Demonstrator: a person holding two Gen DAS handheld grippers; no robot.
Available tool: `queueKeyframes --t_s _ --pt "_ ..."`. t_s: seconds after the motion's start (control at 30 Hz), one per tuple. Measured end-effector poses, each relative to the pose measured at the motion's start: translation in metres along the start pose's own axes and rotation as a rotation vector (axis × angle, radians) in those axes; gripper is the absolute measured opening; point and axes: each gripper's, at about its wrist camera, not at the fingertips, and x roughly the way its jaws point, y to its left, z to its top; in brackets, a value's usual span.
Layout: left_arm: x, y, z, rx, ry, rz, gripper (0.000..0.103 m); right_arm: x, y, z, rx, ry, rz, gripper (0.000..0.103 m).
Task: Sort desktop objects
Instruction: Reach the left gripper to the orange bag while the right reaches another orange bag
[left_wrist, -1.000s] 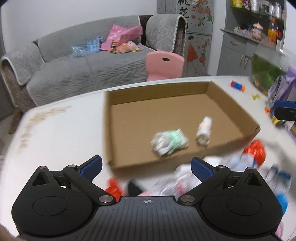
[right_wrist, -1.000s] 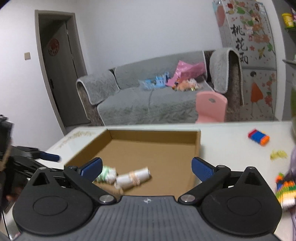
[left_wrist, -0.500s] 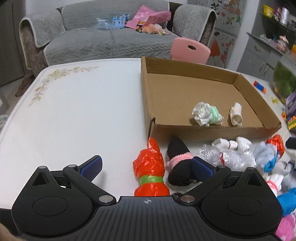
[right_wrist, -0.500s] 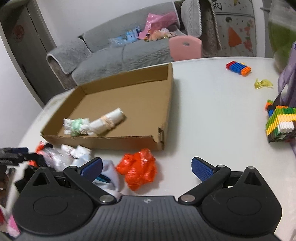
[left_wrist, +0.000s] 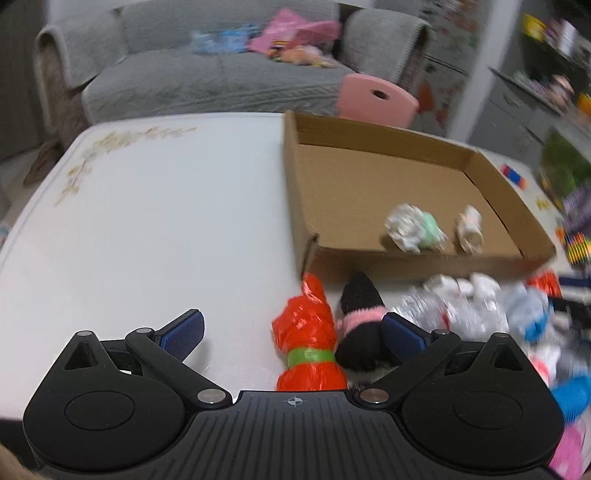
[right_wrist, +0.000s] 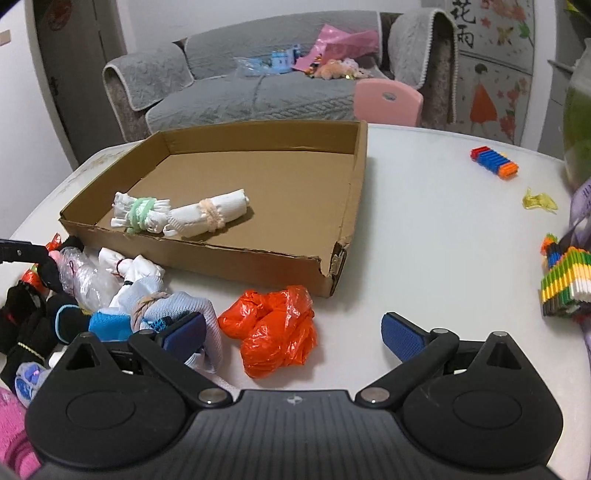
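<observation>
A shallow cardboard box (left_wrist: 436, 258) (right_wrist: 236, 258) lies on the white table and holds a white bundle with a green band (left_wrist: 413, 227) (right_wrist: 138, 214) and a white roll with a peach band (left_wrist: 469, 229) (right_wrist: 210, 218). My left gripper (left_wrist: 291, 332) is open and empty, low over an orange bag roll with a green band (left_wrist: 308, 336), beside a black sock with a pink band (left_wrist: 360, 325). My right gripper (right_wrist: 293, 332) is open and empty over a crumpled orange plastic bag (right_wrist: 275, 330). A pile of rolled socks and a clear bag (right_wrist: 85, 275) lies in front of the box.
Toy brick pieces (right_wrist: 495, 164), a yellow scrap (right_wrist: 539, 201) and a striped block stack (right_wrist: 565, 277) lie on the table's right side. A pink chair (right_wrist: 388, 101) and a grey sofa (right_wrist: 258, 92) stand behind the table. The table's left half (left_wrist: 147, 221) is bare white.
Both grippers have dropped lower and closer to the items in front of the box. The left one has neared the orange roll, the right one the crumpled orange bag. Both stayed open.
</observation>
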Motion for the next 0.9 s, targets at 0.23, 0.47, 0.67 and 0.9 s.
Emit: queueKeyframes --t_s 0.23,0.47,0.67,0.9 --pt "0.008 -0.011 -0.010 0.111 0.035 0.008 0.103 0.004 -0.002 -0.003 -0.031 0.015 0.004 0.081" --pt "0.028 -0.006 -0.009 0.077 0.072 0.091 0.102 0.002 0.001 -0.002 -0.047 0.008 0.001 0.067" --pt "0.031 0.008 -0.008 0.016 0.069 0.132 0.103 0.002 0.003 -0.003 -0.062 0.011 0.006 0.063" --pt "0.030 0.009 -0.006 -0.009 0.054 0.155 0.103 0.003 0.004 -0.004 -0.067 0.014 0.007 0.064"
